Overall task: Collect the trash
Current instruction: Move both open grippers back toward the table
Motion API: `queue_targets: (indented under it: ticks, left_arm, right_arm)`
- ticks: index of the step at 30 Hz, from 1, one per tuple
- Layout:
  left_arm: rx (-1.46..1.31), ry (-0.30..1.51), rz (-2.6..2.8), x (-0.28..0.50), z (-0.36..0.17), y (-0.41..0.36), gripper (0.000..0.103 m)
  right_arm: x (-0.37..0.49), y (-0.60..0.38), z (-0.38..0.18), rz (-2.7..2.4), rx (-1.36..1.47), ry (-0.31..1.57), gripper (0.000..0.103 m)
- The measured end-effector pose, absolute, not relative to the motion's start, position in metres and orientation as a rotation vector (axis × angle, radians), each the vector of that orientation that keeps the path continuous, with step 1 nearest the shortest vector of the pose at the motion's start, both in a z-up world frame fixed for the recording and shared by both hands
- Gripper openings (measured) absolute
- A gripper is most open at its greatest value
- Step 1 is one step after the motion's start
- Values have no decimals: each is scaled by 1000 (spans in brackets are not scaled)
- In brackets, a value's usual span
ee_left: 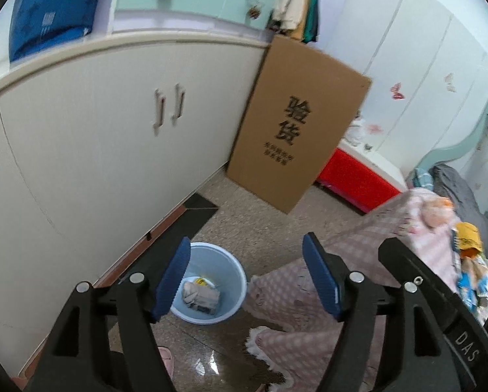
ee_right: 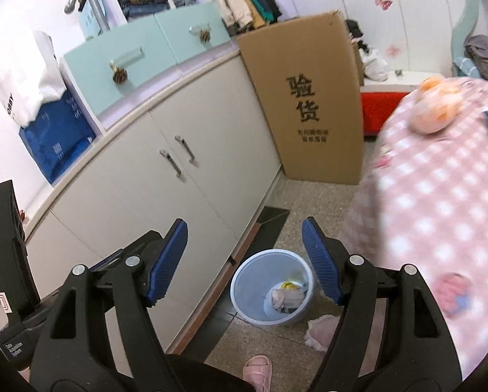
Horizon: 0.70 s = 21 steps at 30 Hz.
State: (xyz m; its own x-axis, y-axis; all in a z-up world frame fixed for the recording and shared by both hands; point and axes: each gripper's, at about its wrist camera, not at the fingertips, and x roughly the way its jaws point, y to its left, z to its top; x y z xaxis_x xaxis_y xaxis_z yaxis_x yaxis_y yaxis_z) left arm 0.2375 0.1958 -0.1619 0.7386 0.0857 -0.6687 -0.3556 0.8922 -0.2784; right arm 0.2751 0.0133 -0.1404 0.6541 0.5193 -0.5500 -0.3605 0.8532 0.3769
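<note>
A light blue bin [ee_left: 234, 281] stands on the floor beside the white cabinet, with crumpled beige trash [ee_left: 199, 295] and a yellow scrap inside. It shows in the right wrist view [ee_right: 260, 281] too, with the trash [ee_right: 286, 297] in it. My left gripper [ee_left: 248, 277] is open and empty above the bin. My right gripper [ee_right: 245, 259] is open and empty above the bin. On the pink checked bed lie an orange-and-white bag [ee_right: 435, 107], a yellow item [ee_left: 469, 235] and colourful wrappers [ee_left: 472, 281].
A white cabinet [ee_left: 96, 137] runs along the left. A tall cardboard box [ee_left: 296, 124] leans at its end, with a red chest [ee_left: 358, 179] behind. The pink bedspread [ee_right: 440, 212] hangs to the floor on the right. A pink slipper [ee_right: 258, 369] is on the floor.
</note>
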Motion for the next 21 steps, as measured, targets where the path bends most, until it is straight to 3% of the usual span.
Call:
queue_targets:
  ticks: [13,21]
  left_arm:
    - [-288,674,37,211,-120,73,75]
    - [-172,720,-88,215,-117,-14,76]
  right_arm:
    - [209,-125,-106,297,323,585,81]
    - [182,-246,-115,87,407,575,81]
